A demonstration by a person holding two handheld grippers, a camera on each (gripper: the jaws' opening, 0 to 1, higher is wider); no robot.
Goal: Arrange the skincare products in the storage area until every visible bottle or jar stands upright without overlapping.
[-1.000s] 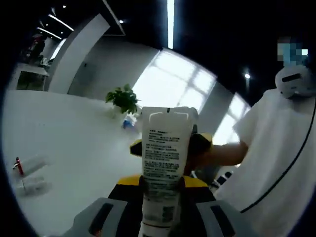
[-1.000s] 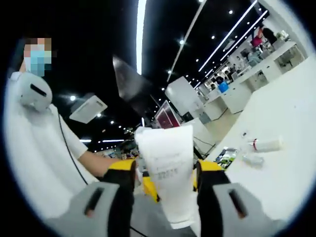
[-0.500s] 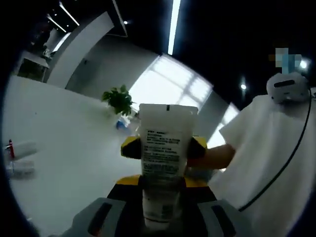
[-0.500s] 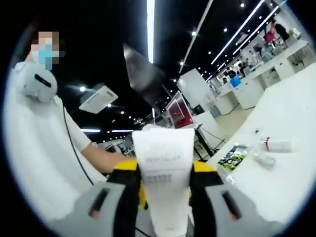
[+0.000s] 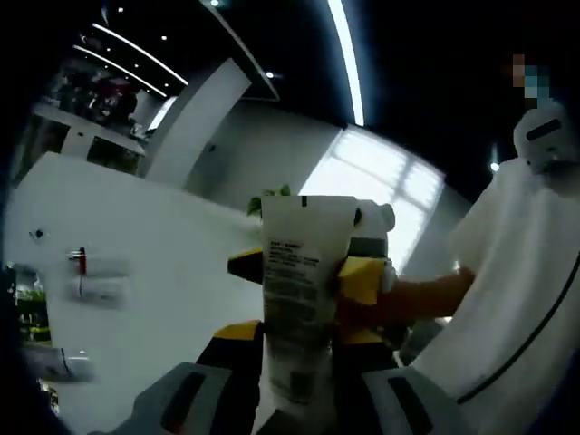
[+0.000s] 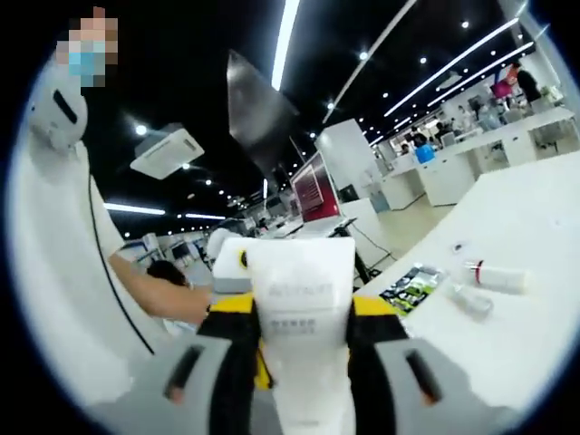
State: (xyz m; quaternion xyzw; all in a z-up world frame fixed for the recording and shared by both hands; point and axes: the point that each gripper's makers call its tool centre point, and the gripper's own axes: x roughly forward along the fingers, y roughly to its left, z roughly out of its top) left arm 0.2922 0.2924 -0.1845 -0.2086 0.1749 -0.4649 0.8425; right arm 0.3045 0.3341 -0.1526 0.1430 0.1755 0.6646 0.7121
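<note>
A white squeeze tube (image 5: 294,299) with small dark print stands between the jaws of my left gripper (image 5: 294,333), which is shut on its lower part. The right gripper's yellow-tipped jaws (image 5: 362,276) clamp the same tube from the far side, higher up. In the right gripper view the tube (image 6: 304,317) rises flat-end up from my right gripper (image 6: 304,308), shut on it. The tube is held in the air, off the white table (image 5: 163,272). On the table lie a red-capped bottle (image 5: 95,263) and a clear bottle (image 5: 104,290).
A person in a white shirt (image 5: 507,299) stands close behind the grippers. In the right gripper view the red-banded bottle (image 6: 494,276), a small clear bottle (image 6: 471,301) and a green-and-black packet (image 6: 412,285) lie on the white table (image 6: 526,227).
Both views have swung, so the camera has moved and the table items sit elsewhere in the picture. The tube stays clamped by both grippers throughout.
</note>
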